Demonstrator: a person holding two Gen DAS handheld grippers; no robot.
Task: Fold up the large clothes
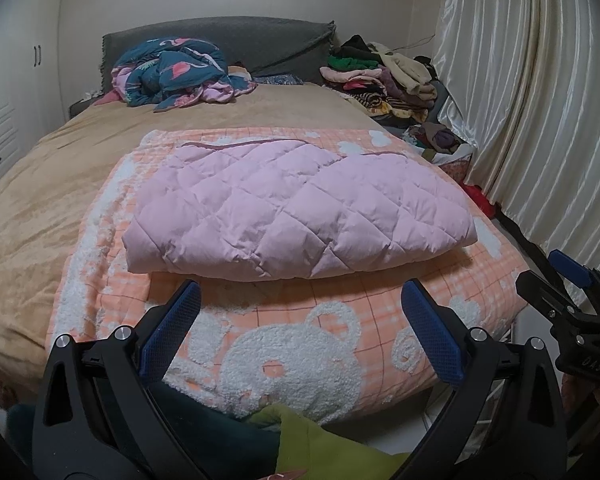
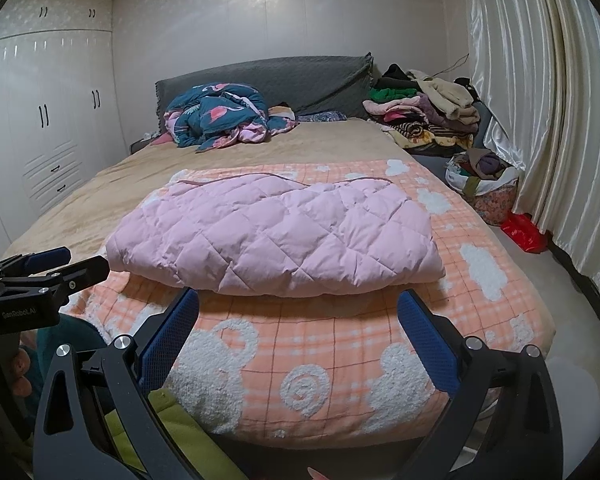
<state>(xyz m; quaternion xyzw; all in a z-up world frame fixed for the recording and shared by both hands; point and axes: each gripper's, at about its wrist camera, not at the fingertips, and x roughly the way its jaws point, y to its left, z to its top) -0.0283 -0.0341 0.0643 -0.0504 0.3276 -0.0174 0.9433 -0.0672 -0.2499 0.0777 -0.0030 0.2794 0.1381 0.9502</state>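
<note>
A pink quilted garment (image 1: pixel 296 208) lies folded into a flat bundle on an orange bear-print blanket (image 1: pixel 300 344) at the foot of the bed. It also shows in the right wrist view (image 2: pixel 276 240), on the same blanket (image 2: pixel 320 360). My left gripper (image 1: pixel 300 320) is open and empty, held just short of the garment's near edge. My right gripper (image 2: pixel 298 328) is open and empty, also just short of that edge. The right gripper shows at the right edge of the left wrist view (image 1: pixel 572 304); the left gripper shows at the left edge of the right wrist view (image 2: pixel 40 276).
A crumpled blue flamingo-print duvet (image 1: pixel 176 72) lies by the grey headboard (image 1: pixel 228 40). A pile of folded clothes (image 1: pixel 384 76) and a basket of clothes (image 2: pixel 484 184) stand at the right. Curtains (image 1: pixel 540 100) hang along the right, white wardrobes (image 2: pixel 44 120) on the left.
</note>
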